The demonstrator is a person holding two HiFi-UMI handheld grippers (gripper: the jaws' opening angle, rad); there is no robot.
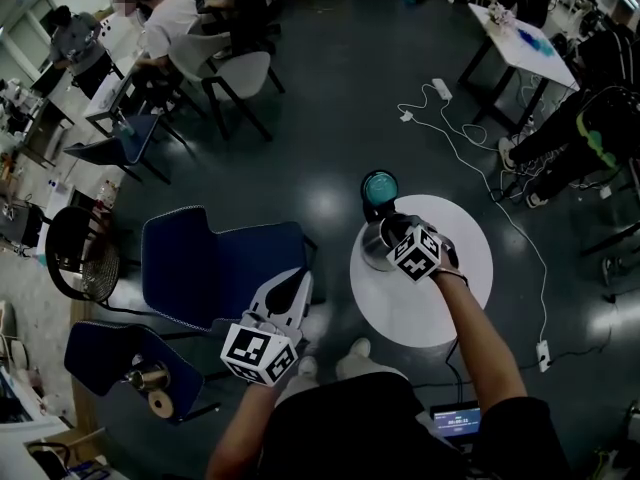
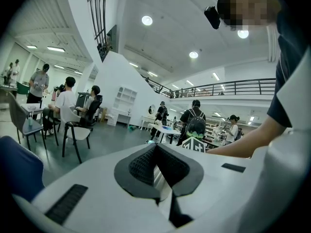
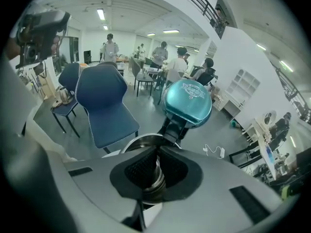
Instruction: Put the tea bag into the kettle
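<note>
Left of the round white table (image 1: 445,313), above the navy-blue moulded chair (image 1: 215,258), the left gripper (image 1: 293,286) hangs in the air with its jaws pressed together and nothing visible between its dark ribbed pads (image 2: 141,164). At the far edge of that table stands the stainless-steel kettle (image 1: 373,236), its round teal lid (image 3: 188,102) hinged up so the mouth is open. The right gripper (image 1: 388,230) is directly over that mouth, jaws also pressed together at the tips; only the kettle's steel shows in the slot behind them. No view shows a tea bag, on the table, in either gripper or inside the kettle, so I cannot tell where it is. If a string or tag is pinched there, the step would go best with the tips centred above the opening, clear of the lid hinge, and the jaws parting only once they are well inside the rim.
</note>
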